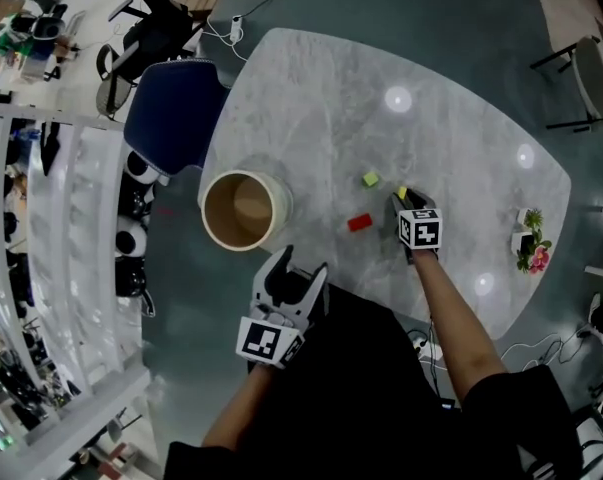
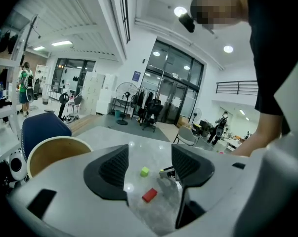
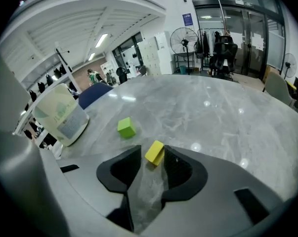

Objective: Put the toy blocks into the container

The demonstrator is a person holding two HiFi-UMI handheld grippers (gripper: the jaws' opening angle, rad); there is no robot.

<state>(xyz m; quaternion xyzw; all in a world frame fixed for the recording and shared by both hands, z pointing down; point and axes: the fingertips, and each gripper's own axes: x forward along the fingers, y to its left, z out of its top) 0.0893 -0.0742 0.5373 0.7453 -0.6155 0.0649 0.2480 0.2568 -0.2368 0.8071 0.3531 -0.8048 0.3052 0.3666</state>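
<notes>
Right gripper, mid-right in the head view, straddles the small yellow plastic block unclamped, left gripper gapes empty, green cube and red brick lie loose at centre, and I judge the tan round container, centre-left, unfilled.

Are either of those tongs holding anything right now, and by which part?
Nothing is held yet. The right tongs straddle the yellow block at their tips, not clamped; the left tongs are empty.
</notes>
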